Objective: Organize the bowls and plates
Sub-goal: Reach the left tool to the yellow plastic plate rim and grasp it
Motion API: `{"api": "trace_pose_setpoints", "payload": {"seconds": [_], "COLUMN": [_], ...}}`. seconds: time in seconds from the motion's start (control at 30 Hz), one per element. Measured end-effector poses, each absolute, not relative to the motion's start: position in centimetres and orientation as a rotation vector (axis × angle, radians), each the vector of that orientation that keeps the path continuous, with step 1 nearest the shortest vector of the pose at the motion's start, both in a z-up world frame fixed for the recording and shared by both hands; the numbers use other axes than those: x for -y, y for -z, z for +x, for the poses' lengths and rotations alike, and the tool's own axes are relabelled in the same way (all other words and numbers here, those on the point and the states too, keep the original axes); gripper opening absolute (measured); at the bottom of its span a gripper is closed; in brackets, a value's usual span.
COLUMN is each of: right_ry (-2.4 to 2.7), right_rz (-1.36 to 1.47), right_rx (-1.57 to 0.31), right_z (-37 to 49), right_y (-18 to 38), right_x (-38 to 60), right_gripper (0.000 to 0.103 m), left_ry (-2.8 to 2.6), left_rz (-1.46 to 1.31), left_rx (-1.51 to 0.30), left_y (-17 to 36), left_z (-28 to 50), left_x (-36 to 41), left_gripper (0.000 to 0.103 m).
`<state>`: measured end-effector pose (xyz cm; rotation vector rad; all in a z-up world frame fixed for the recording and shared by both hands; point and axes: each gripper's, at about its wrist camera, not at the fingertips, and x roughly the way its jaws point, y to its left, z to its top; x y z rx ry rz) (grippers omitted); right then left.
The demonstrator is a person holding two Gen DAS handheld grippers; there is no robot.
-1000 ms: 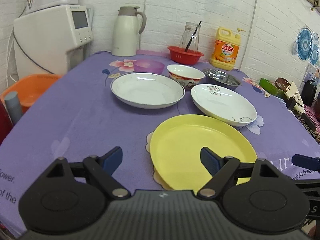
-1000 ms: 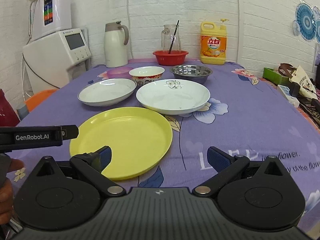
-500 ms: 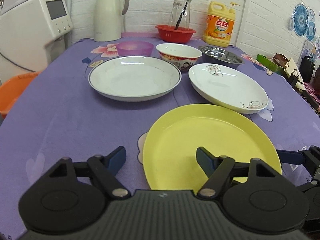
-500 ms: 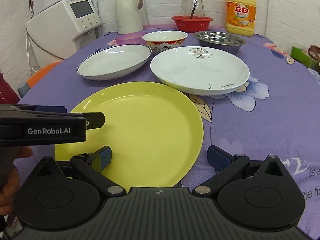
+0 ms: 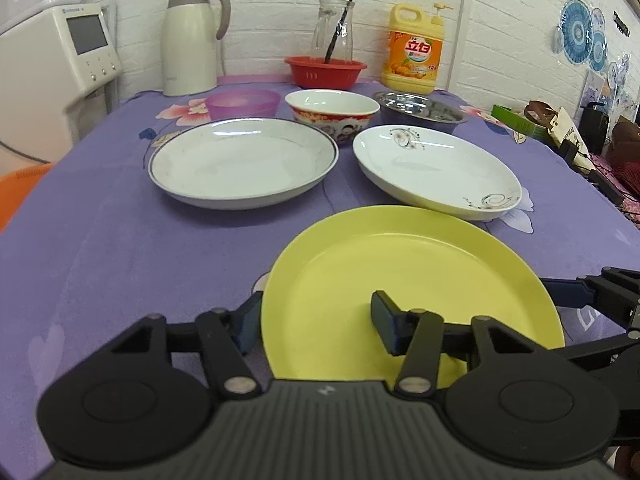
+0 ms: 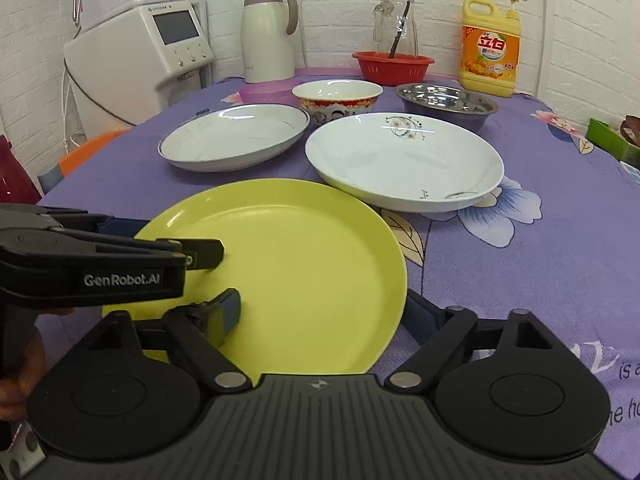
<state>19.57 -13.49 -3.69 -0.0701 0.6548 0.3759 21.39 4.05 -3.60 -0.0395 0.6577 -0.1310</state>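
Plates [image 5: 244,162] and bowls [image 5: 332,114] crowd behind yellow plate [image 5: 404,280], straddled by both hand-held grippers.

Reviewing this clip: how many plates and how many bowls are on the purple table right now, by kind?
Plates: 3, namely yellow plastic plate, blue-rimmed white plate, floral white plate.
Bowls: 3, namely translucent purple bowl, red-patterned ceramic bowl, steel bowl.
Total: 6.
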Motion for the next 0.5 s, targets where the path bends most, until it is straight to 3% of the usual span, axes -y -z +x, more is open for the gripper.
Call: {"api": "trace_pose_setpoints", "payload": {"seconds": [0.13,0.5], "right_ry": [-0.352,-0.546], "right_rz": [-0.070,-0.101], "right_rx": [-0.658,-0.645], "right_z": [19.4,20.0], "right_y": [3.4,2.6], "right_x": [12.9,5.3], "right_gripper": [0.103,0.103], "left_ry": [0.109,-0.101], "left_rz": [-0.073,-0.095], "left_rx": [-0.678,-0.672], "left_y": [3.2,2.0], "left_z": [20.9,18.3], "left_x": [-5.1,-12.4], "left_gripper": [0.042,0.039]}}
